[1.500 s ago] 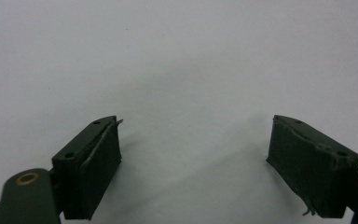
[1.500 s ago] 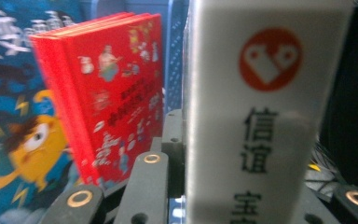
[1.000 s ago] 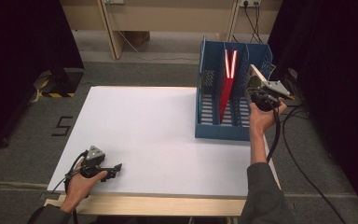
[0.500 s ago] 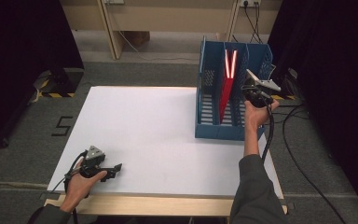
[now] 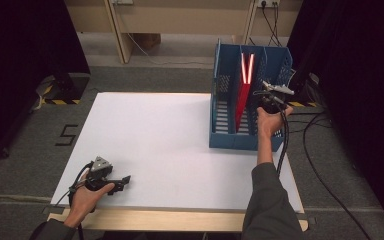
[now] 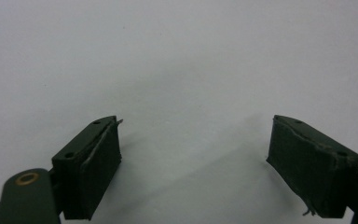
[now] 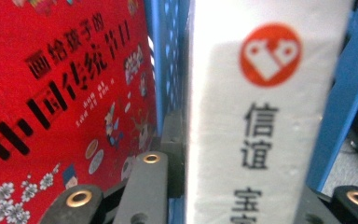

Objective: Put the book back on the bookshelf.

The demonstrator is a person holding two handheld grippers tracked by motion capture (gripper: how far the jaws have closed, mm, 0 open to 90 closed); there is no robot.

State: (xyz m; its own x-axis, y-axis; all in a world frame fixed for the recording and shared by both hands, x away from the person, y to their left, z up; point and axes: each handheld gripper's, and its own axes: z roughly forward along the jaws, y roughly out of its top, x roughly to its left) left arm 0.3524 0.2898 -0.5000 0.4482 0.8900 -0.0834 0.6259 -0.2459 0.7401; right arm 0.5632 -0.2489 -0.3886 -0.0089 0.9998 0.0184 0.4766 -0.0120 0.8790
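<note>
Over at the two o'clock corner of the white table [image 5: 170, 145], my right hand-held gripper [image 5: 266, 98] is clamped on the spine of a white hardback book with an orange heart logo and black characters [image 7: 265, 116], standing upright in the right-hand slot of the blue perforated plastic file rack [image 5: 225, 105]. Just beside it, across a blue divider, stands a red picture book [image 7: 60, 107]. I judge the white book stiff and fairly heavy, with a smooth cover that could slip, so a grip low across the spine near the middle seems safest. My left hand-held gripper [image 6: 193, 163] rests at seven o'clock, jaws apart over bare tabletop.
</note>
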